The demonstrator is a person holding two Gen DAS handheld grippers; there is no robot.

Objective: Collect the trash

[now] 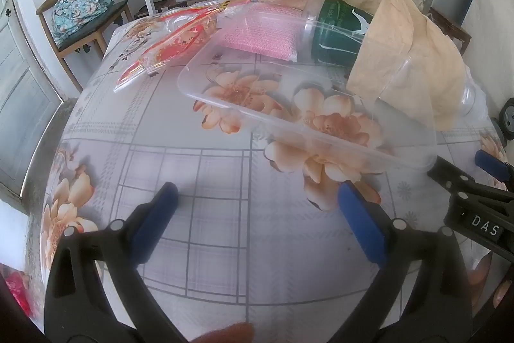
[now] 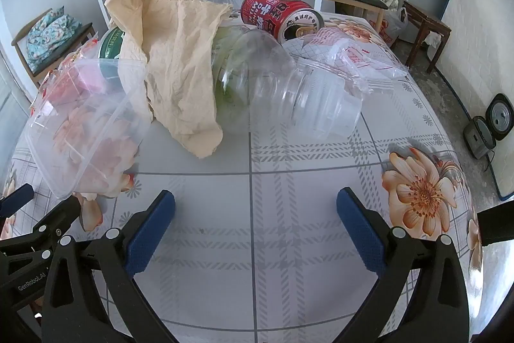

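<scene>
Trash pile (image 2: 180, 60) beyond both spread, empty grippers (image 2: 255, 211).

White letters "DAS" stand on the right gripper (image 1: 462, 172) body in the left wrist view. "GenRobot.AI" runs along the left gripper (image 2: 38, 201) in the right wrist view. A red can (image 2: 279, 16) carries large Chinese characters; the green cup (image 1: 337, 31) shows a white logo, its small print unreadable.

A wide-open right gripper (image 2: 256, 208) with blue pads hangs over a floral tablecloth (image 2: 289, 182), nothing between its jaws. Beyond it lie a crumpled tan paper bag (image 2: 173, 60), a clear plastic bottle (image 2: 273, 85) on its side, a red can (image 2: 279, 15) and a clear plastic container (image 2: 83, 124). Something green, perhaps a cup (image 2: 110, 45), peeks from behind the bag.
</scene>
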